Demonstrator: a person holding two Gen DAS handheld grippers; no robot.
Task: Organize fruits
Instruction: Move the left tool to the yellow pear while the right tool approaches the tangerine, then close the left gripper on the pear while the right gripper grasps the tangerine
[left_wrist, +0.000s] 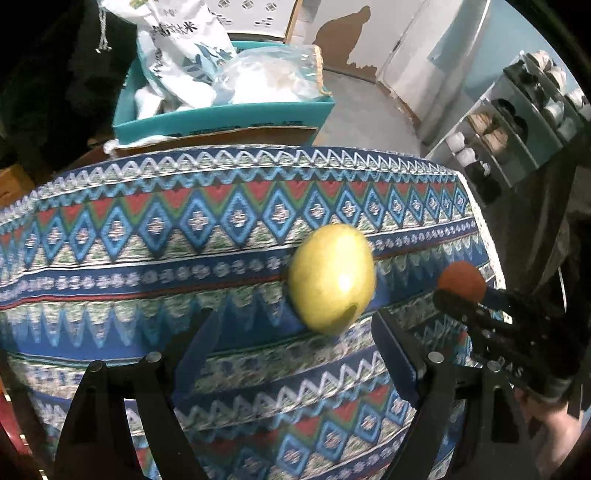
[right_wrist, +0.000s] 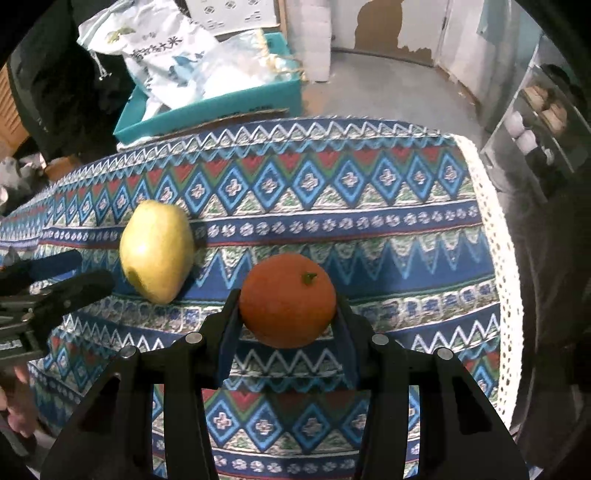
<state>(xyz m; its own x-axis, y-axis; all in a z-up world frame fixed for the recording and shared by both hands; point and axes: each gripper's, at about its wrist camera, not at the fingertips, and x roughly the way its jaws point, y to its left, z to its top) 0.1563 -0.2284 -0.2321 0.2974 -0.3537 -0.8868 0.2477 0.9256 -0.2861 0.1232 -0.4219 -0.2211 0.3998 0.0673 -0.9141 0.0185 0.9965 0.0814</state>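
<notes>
Woven zigzag-patterned tablecloth (right_wrist: 369, 206) with a lace edge covers the table. Beyond its far edge, a teal box (right_wrist: 221, 107) holds printed plastic bags (right_wrist: 166, 48). Right gripper (right_wrist: 288, 314), tilted steeply down, clamps a round orange (right_wrist: 286, 301). Left gripper (left_wrist: 295, 332) stands open and empty just short of a smooth yellow-green mango (left_wrist: 332, 278).

Woven cloth tablecloth (right_wrist: 369, 206); glossy smooth pear (right_wrist: 157, 251); matt, dimpled orange (right_wrist: 288, 301).

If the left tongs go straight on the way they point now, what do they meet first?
Probably the patterned tablecloth: the open left tongs point down at bare cloth. The yellow-green fruit lies just right of that line, though depth is unclear.
</notes>
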